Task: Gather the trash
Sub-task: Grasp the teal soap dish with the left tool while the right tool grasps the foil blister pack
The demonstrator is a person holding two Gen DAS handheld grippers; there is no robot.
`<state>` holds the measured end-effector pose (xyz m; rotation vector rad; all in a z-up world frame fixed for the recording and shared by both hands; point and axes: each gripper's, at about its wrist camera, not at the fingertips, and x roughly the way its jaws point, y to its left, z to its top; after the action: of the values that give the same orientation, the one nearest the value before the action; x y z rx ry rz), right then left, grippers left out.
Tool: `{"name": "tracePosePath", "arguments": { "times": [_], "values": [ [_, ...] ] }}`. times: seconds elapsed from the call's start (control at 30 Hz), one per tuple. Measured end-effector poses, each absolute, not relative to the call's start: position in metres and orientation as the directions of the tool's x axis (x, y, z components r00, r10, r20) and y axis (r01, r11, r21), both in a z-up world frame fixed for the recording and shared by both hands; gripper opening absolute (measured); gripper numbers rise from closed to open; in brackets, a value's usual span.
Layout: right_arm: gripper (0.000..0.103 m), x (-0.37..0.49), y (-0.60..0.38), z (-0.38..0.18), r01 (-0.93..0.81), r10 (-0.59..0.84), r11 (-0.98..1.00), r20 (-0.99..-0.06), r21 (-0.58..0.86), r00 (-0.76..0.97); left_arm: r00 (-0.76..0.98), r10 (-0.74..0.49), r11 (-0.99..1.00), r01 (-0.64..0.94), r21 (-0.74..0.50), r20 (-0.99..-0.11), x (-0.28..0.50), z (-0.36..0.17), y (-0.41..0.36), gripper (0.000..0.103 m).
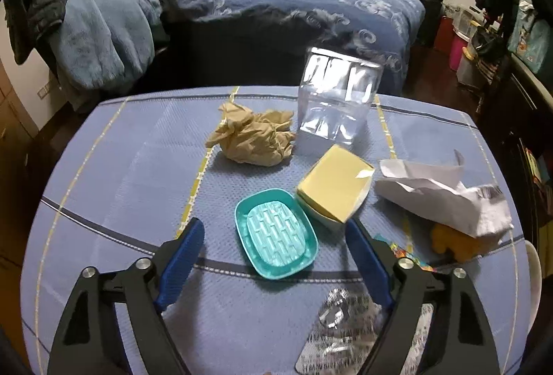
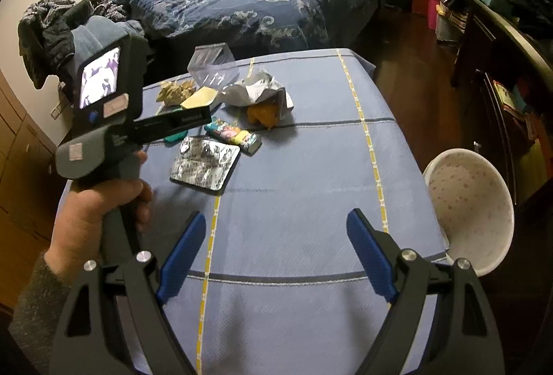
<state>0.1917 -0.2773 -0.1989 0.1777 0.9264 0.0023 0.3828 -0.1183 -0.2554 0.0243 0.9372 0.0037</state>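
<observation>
Trash lies scattered on the blue-clothed table point(image 1: 114, 174): crumpled tan paper point(image 1: 250, 138) ahead of the left gripper point(image 1: 273, 228), crumpled white paper point(image 1: 446, 191) off to its right with something orange point(image 1: 449, 242) beneath, and a silver blister pack point(image 1: 345, 333) below its right finger. Left gripper's jaws stand apart, gripping nothing; between its tips sit a teal soap dish point(image 1: 276, 235), holding nothing, and a yellow sponge block point(image 1: 337, 186) touching the dish's far right edge. Clear plastic container point(image 1: 337, 98) beyond looks unfilled. Right wrist view alone shows a colourful wrapper point(image 2: 233, 134) beside the blister pack, the hand point(image 2: 100, 205) holding the left tool, and a white bin point(image 2: 473, 212) at the table's right edge, nothing visible inside. Right gripper point(image 2: 276, 230) also spread wide over bare cloth, holding nothing.
</observation>
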Motion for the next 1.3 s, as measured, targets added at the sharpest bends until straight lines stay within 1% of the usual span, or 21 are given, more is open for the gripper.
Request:
{"name": "tracePosePath", "arguments": {
  "times": [0.03, 0.07, 0.13, 0.2, 0.23, 0.27, 0.43, 0.5, 0.63, 0.77, 0.9, 1.03, 1.13, 1.2, 1.27, 1.3],
  "values": [
    [0.085, 0.192, -0.277, -0.198, 0.073, 0.08, 0.985, -0.794, 0.155, 0.603, 0.586, 0.018, 1.0, 0.006, 0.026, -0.81, 0.385, -0.258, -0.118, 0.074],
    [0.085, 0.193, -0.277, -0.197, 0.072, 0.082, 0.985, -0.793, 0.157, 0.604, 0.583, 0.02, 1.0, 0.005, 0.029, -0.812, 0.387, -0.26, -0.117, 0.072],
    [0.085, 0.195, -0.275, -0.196, 0.07, 0.082, 0.985, -0.792, 0.156, 0.605, 0.591, 0.013, 1.0, 0.006, 0.02, -0.807, 0.388, -0.26, -0.115, 0.07],
    [0.085, 0.198, -0.274, -0.196, 0.07, 0.078, 0.986, -0.791, 0.152, 0.606, 0.594, 0.011, 1.0, 0.004, 0.017, -0.805, 0.39, -0.26, -0.112, 0.066],
    [0.085, 0.199, -0.273, -0.196, 0.071, 0.077, 0.986, -0.791, 0.15, 0.607, 0.6, 0.01, 1.0, 0.001, 0.014, -0.8, 0.391, -0.259, -0.109, 0.058],
    [0.085, 0.2, -0.272, -0.196, 0.072, 0.076, 0.986, -0.79, 0.15, 0.608, 0.605, 0.008, 1.0, 0.002, 0.011, -0.796, 0.392, -0.259, -0.108, 0.047],
    [0.085, 0.215, -0.264, -0.2, 0.067, 0.087, 0.985, -0.792, 0.159, 0.604, 0.617, -0.078, 0.997, 0.036, -0.071, -0.783, 0.39, -0.257, -0.093, 0.047],
    [0.085, 0.223, -0.258, -0.202, 0.06, 0.096, 0.985, -0.792, 0.165, 0.602, 0.622, -0.089, 0.996, 0.033, -0.088, -0.778, 0.385, -0.255, -0.087, 0.047],
    [0.085, 0.243, -0.244, -0.213, 0.043, 0.118, 0.983, -0.804, 0.176, 0.582, 0.644, -0.074, 0.996, 0.017, -0.083, -0.762, 0.37, -0.246, -0.069, 0.047],
    [0.085, 0.269, -0.228, -0.235, 0.057, 0.148, 0.976, -0.835, 0.21, 0.53, 0.67, -0.018, 0.999, -0.016, -0.039, -0.742, 0.35, -0.233, -0.045, 0.047],
    [0.085, 0.287, -0.208, -0.251, 0.082, 0.124, 0.978, -0.857, 0.189, 0.5, 0.677, -0.003, 0.999, -0.035, -0.036, -0.736, 0.339, -0.224, -0.025, 0.047],
    [0.096, 0.296, -0.189, -0.254, 0.119, 0.084, 0.979, -0.862, 0.164, 0.5, 0.685, 0.007, 0.999, -0.04, -0.028, -0.729, 0.331, -0.218, -0.011, 0.047],
    [0.098, 0.303, -0.178, -0.256, 0.144, 0.058, 0.978, -0.864, 0.149, 0.5, 0.691, 0.008, 0.999, -0.035, -0.023, -0.723, 0.328, -0.214, -0.008, 0.047],
    [0.098, 0.31, -0.168, -0.258, 0.154, 0.006, 0.984, -0.867, 0.095, 0.499, 0.695, 0.003, 0.999, -0.033, -0.028, -0.719, 0.326, -0.212, -0.005, 0.047],
    [0.095, 0.313, -0.162, -0.261, 0.16, -0.039, 0.986, -0.866, 0.048, 0.499, 0.698, -0.001, 0.999, -0.033, -0.033, -0.716, 0.324, -0.21, -0.002, 0.047],
    [0.088, 0.313, -0.16, -0.261, 0.169, -0.067, 0.985, -0.861, 0.022, 0.504, 0.7, -0.002, 0.999, -0.033, -0.034, -0.714, 0.321, -0.208, -0.001, 0.047]
  ]
}}
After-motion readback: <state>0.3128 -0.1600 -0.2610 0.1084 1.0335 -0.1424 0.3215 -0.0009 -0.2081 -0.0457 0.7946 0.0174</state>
